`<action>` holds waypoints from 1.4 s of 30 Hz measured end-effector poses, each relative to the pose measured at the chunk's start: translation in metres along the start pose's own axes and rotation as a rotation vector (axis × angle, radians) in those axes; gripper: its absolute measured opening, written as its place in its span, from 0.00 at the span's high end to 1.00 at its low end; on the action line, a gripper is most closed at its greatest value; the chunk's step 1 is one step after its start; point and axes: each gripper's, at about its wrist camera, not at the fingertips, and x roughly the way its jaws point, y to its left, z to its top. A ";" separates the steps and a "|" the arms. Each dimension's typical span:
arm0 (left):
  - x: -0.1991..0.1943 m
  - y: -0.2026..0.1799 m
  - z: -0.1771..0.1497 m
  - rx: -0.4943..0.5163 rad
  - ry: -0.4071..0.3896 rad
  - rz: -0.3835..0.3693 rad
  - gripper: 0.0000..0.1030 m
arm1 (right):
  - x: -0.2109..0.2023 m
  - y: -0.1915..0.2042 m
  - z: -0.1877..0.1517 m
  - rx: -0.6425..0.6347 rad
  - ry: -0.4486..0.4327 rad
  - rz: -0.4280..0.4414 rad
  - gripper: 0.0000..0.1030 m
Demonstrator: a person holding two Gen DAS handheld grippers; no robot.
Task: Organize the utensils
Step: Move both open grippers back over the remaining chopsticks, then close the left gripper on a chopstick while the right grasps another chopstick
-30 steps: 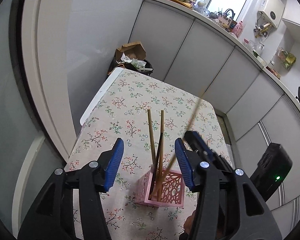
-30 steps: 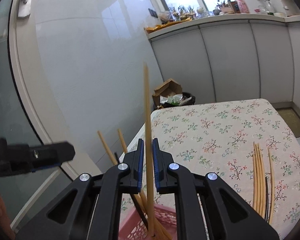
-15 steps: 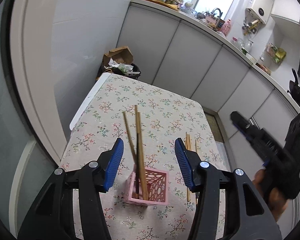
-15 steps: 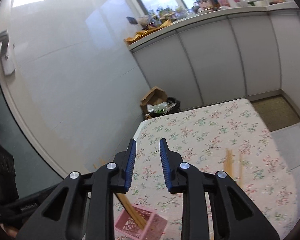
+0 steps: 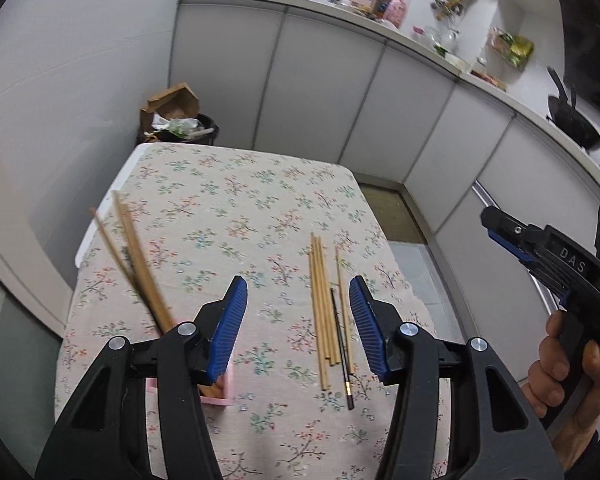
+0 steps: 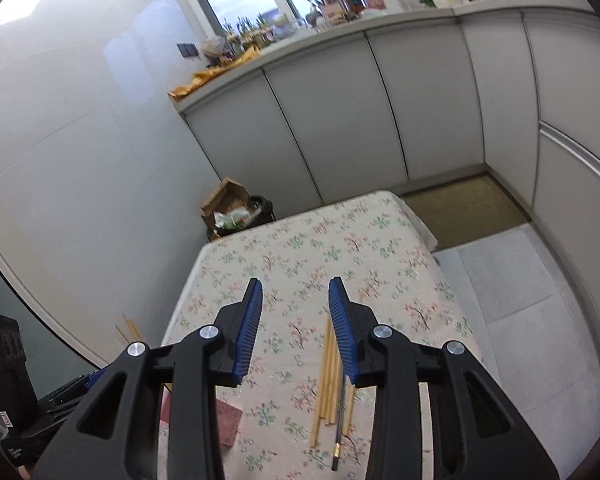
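Observation:
Several wooden chopsticks [image 5: 321, 304] and one thin dark chopstick [image 5: 342, 348] lie side by side on the flowered tablecloth [image 5: 236, 208]. A pink lattice holder [image 5: 220, 390] at the near left has several chopsticks [image 5: 140, 264] leaning in it. My left gripper [image 5: 298, 304] hovers open above the cloth between holder and loose pile, with nothing in it. My right gripper [image 6: 294, 308] hangs over the table with its jaws opening and nothing between them. The loose chopsticks [image 6: 326, 376] lie just below its right finger. The holder [image 6: 226, 422] shows at the lower left.
A bin [image 5: 180, 128] with cardboard and rubbish stands behind the table's far left corner. White cabinets [image 5: 320, 92] run along the back and right under a cluttered counter. A hand [image 5: 568, 376] holds the right gripper's handle off the table's right edge.
The right gripper let go of the chopstick it held over the holder, opened, and swung up and right. The left gripper swung right, so the holder is now at its left.

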 end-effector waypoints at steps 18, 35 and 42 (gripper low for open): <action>0.150 -0.041 -0.018 0.073 0.348 0.080 0.53 | 0.061 -0.074 -0.017 0.139 0.276 -0.080 0.65; 0.227 -0.015 -0.022 -0.033 0.456 0.099 0.82 | 0.101 -0.079 -0.029 0.159 0.390 -0.099 0.65; 0.242 -0.021 -0.023 -0.026 0.458 0.078 0.83 | 0.112 -0.074 -0.032 0.140 0.411 -0.112 0.65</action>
